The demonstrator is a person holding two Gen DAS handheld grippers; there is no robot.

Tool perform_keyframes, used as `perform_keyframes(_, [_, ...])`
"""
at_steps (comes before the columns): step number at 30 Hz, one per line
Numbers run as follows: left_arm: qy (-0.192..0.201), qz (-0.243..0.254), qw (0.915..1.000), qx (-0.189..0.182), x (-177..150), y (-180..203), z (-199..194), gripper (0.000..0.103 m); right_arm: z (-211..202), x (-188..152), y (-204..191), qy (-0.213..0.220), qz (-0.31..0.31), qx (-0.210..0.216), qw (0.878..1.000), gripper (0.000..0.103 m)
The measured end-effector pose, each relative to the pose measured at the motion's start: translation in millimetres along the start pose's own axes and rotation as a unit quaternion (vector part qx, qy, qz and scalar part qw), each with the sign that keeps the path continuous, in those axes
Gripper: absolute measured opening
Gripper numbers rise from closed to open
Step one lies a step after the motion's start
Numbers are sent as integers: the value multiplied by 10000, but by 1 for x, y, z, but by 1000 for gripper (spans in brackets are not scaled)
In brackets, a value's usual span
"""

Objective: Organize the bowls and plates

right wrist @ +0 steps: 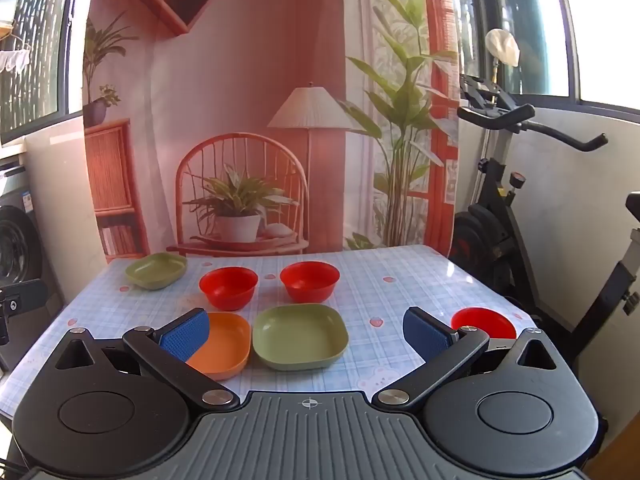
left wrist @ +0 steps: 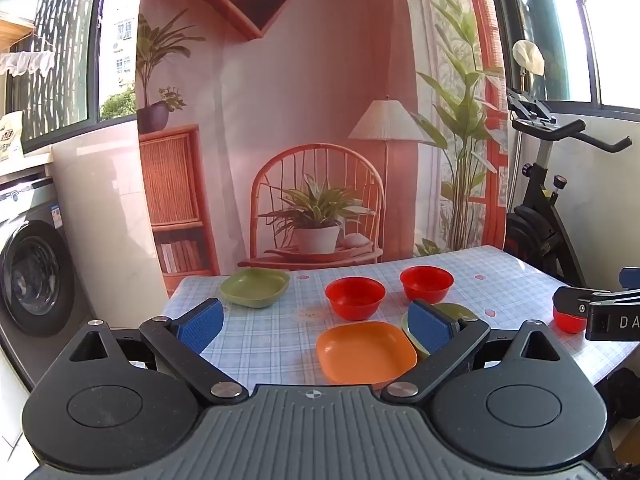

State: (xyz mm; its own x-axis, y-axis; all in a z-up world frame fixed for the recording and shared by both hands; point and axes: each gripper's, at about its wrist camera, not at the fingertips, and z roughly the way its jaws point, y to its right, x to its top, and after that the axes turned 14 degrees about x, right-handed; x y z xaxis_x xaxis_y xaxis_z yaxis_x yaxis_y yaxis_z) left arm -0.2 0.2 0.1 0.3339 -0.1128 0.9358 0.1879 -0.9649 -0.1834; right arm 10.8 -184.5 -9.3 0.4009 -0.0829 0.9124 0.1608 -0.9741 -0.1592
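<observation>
On the checked table sit an orange plate (left wrist: 366, 352) (right wrist: 224, 344), a near green plate (right wrist: 300, 336) partly hidden behind my left gripper's right finger (left wrist: 452, 310), a far green plate (left wrist: 255, 286) (right wrist: 157, 270), two red bowls (left wrist: 355, 297) (left wrist: 427, 283) (right wrist: 229, 287) (right wrist: 310, 281), and a third red bowl (right wrist: 483, 322) (left wrist: 568, 320) at the right edge. My left gripper (left wrist: 316, 326) is open and empty above the near table. My right gripper (right wrist: 306, 332) is open and empty, over the near green plate.
The table (right wrist: 380, 280) has a light blue checked cloth. An exercise bike (right wrist: 512, 216) stands right of it. A washing machine (left wrist: 32, 272) stands at the left. A printed backdrop (left wrist: 280, 120) hangs behind the far edge.
</observation>
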Motion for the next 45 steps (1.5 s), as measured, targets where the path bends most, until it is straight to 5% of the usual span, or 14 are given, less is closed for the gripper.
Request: perform_keyframes(45, [67,-85,9999,1,7,-5,-3,100,1,0,-1,-27,14,3,10000,103])
